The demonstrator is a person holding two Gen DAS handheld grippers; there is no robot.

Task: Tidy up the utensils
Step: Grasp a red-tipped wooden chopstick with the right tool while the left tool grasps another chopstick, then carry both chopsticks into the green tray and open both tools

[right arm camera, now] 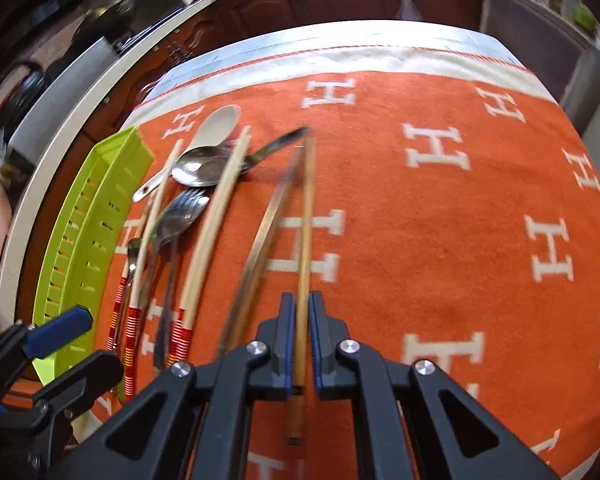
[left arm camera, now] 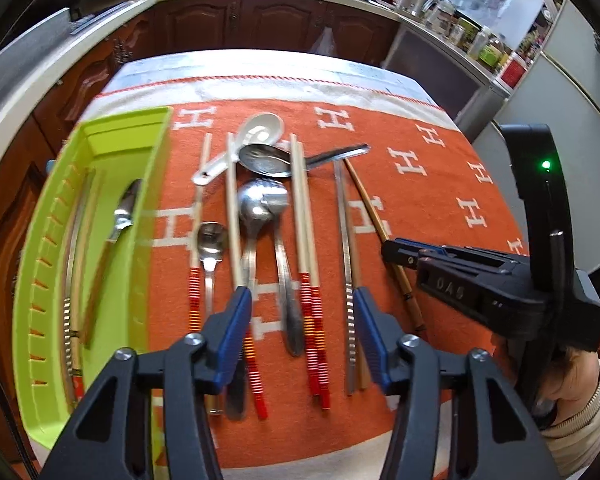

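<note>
Lime-green slotted plastic tray (left arm camera: 100,140) at left edge of orange lettered cloth (left arm camera: 400,200), holding only a steel spoon (left arm camera: 124,210) and a few chopsticks. Still loose on cloth: spoons, red-banded chopsticks (left arm camera: 314,320), metal chopstick. Right gripper (right arm camera: 300,340) clamped on brown bamboo chopstick (right arm camera: 305,240); left gripper (left arm camera: 300,320) half-spread above pile, gripping nothing.

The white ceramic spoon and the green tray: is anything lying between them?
In the left wrist view, only one striped-handle chopstick lies between the white ceramic spoon and the green tray.
</note>
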